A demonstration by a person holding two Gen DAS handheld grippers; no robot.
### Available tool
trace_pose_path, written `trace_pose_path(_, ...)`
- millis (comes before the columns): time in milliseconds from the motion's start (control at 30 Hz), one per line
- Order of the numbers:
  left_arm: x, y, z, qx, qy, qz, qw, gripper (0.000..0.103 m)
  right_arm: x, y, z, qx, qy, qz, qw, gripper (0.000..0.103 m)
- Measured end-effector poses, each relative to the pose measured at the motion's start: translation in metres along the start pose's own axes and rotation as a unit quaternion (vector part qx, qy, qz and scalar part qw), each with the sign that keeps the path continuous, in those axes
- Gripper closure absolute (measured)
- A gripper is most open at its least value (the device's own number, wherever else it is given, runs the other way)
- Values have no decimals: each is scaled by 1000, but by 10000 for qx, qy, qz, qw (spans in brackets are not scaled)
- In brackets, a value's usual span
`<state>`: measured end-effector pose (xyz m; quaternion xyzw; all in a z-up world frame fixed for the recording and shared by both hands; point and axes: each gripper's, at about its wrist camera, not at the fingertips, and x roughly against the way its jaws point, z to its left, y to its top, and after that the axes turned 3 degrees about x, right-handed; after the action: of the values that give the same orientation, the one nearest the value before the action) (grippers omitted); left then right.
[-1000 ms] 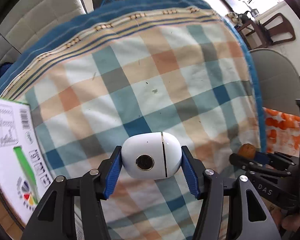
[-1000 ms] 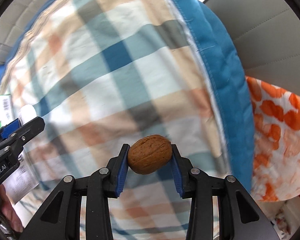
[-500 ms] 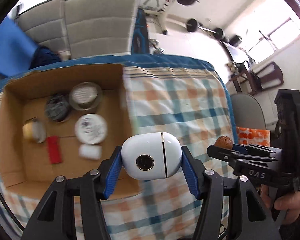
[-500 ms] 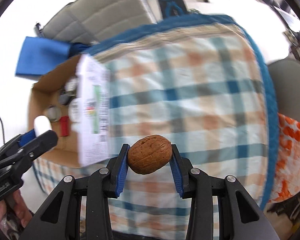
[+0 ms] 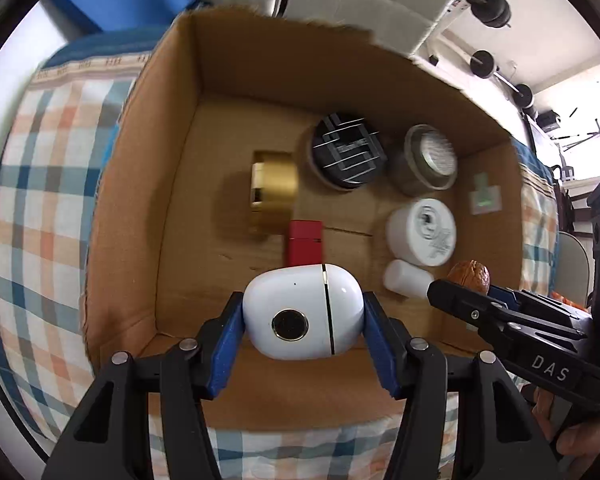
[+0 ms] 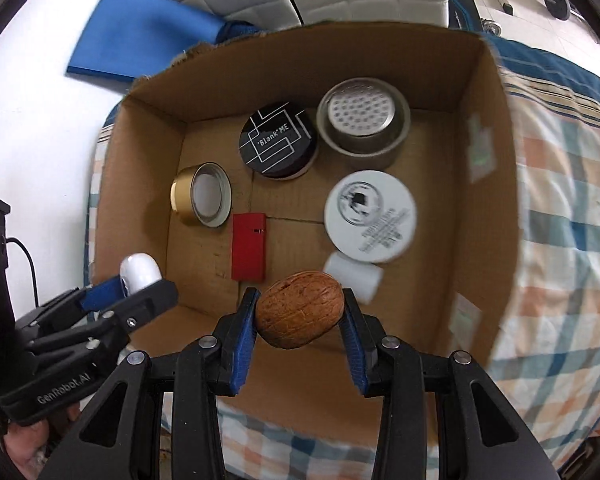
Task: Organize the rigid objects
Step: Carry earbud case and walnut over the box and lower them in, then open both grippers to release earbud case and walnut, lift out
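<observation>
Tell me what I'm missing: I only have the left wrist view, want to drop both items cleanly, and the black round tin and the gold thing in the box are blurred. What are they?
Observer: The black tin has a lid printed with white lines and the words Blank ME.
Operator: And the gold thing?
Observer: It is a gold lid lying tilted, its white inside facing up.
Operator: How is the right gripper holding the walnut?
Observer: The right gripper clamps the walnut by its two ends, above the cardboard box near its front wall, next to a small white cylinder.
</observation>
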<state>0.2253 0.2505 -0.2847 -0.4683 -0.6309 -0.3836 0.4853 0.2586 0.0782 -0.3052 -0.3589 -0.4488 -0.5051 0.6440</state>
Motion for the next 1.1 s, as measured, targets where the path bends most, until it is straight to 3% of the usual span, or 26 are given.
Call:
trace_pose_path(267,-34,20,21,110,127,299,9994,48,-52,24,7,-90,-323,213,9992,60)
trace_pose_path(400,-33,21,22,51,214,294,9993,48,-53,22,11,-34,-389,162,9991,41)
trace_pose_path(500,-29,19,19,14,252,225,9994,47,-48,19,16,62,-588,51,9982,39)
trace_pose_path(567,-25,17,19,-4,239,172,9996,35,-43,16,17,54,-629,29,9980,38)
trace_pose_path(667,-17,14,16,-19,250,53,9997,34,-39,14,18,49,-773,11,9970,35)
trace_pose_path(800,7,4,13,-134,494,-332,9981,20,-27,3,18,49,-1202,-79,9927,21)
trace_pose_path(933,21,-5,7,-288,901,-648,9934,0,-13,-15,11,-108,-1646,-321,9858,8)
trace_pose_path(1100,36,-17,4,-308,920,-817,9919,0,9,-34,2,-290,-1717,-496,9835,0)
